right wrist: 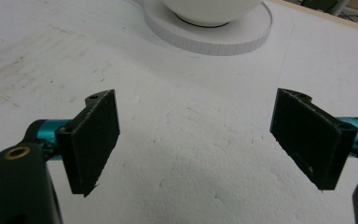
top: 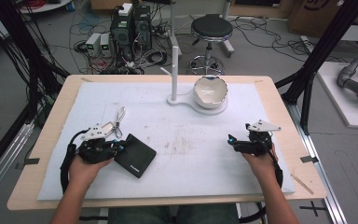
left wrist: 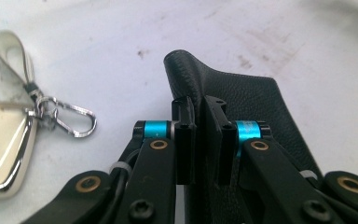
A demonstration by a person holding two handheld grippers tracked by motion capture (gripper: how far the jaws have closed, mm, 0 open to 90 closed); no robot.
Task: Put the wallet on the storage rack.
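A black leather wallet lies on the white mat at the left. My left gripper is shut on its near edge. In the left gripper view the two black pads pinch the wallet at my left gripper, and the far corner of the leather bulges upward. My right gripper rests at the right of the mat. Its jaws stand wide open over bare mat with nothing between them.
A silver key fob with a strap and clip lies just left of the wallet. At the back middle, a white bowl sits on a round white base, beside an upright white post.
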